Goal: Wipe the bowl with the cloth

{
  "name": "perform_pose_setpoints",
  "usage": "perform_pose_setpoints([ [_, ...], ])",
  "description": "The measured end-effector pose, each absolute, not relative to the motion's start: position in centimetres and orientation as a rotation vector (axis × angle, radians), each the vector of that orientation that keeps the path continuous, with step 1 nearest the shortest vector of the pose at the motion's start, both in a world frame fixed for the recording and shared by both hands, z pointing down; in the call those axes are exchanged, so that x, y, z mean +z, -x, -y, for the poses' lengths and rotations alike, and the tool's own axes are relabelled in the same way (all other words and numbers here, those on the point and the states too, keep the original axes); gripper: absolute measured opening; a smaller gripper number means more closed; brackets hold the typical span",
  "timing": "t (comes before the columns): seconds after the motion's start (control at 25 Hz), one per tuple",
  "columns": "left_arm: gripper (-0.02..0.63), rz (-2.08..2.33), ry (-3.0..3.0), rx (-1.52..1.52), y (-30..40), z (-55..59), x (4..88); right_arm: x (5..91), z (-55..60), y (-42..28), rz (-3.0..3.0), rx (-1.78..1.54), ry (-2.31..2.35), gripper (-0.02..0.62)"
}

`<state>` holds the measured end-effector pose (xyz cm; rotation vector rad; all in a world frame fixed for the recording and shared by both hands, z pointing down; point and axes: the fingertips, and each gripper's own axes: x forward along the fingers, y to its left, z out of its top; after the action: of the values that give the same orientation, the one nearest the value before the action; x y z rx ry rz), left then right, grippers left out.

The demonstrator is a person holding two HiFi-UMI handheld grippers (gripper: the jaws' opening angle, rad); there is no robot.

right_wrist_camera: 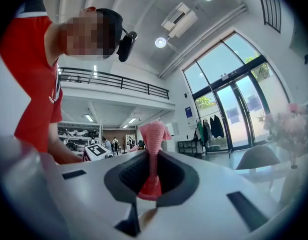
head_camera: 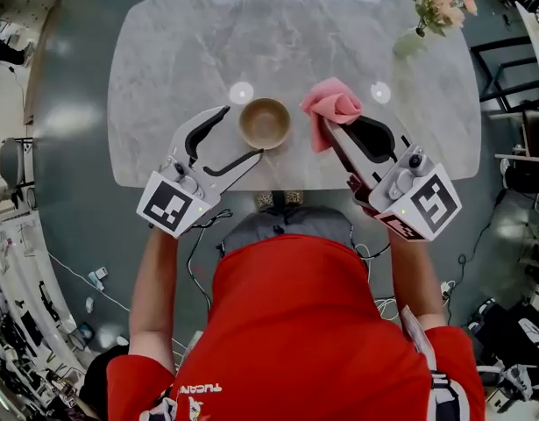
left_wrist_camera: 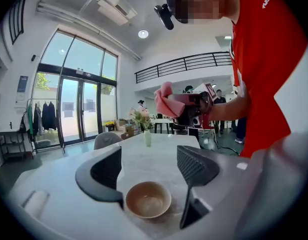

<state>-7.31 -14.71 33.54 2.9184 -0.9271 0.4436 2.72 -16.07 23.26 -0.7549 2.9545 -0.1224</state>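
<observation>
A small tan bowl (head_camera: 265, 123) stands upright near the front edge of the marble table (head_camera: 164, 77). My left gripper (head_camera: 239, 133) is open, its two fingers reaching toward the bowl's left side. In the left gripper view the bowl (left_wrist_camera: 147, 199) sits low between the spread fingers (left_wrist_camera: 101, 176), and neither pad presses on it. My right gripper (head_camera: 337, 130) hovers to the right of the bowl, shut on a bunched pink cloth (head_camera: 332, 103). In the right gripper view the cloth (right_wrist_camera: 152, 151) stands pinched between the closed jaws of the right gripper (right_wrist_camera: 150, 178).
A vase of pink flowers (head_camera: 429, 5) stands at the table's far right corner and shows in the left gripper view as the vase (left_wrist_camera: 146, 136). A grey chair (left_wrist_camera: 107, 139) sits beyond the table. The table's front edge runs just under both grippers.
</observation>
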Motion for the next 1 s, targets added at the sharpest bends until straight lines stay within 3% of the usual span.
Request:
perform_pose_setpoints([
  [0.36, 0.513, 0.696, -2.962, 0.441, 5.0, 15.4, 36.4, 25.5, 16.6, -1.6, -3.004, -0.163, 0.787, 0.021],
  [0.56, 0.582, 0.574, -3.039, 0.52, 4.2, 15.9, 39.6, 26.2, 17.0, -1.3, -3.019, -0.175, 0.804, 0.021],
  [1.0, 0.586, 0.488, -2.953, 0.695, 4.5, 17.2, 46.8, 27.9, 16.7, -1.9, -3.036, -0.244, 0.901, 0.021],
])
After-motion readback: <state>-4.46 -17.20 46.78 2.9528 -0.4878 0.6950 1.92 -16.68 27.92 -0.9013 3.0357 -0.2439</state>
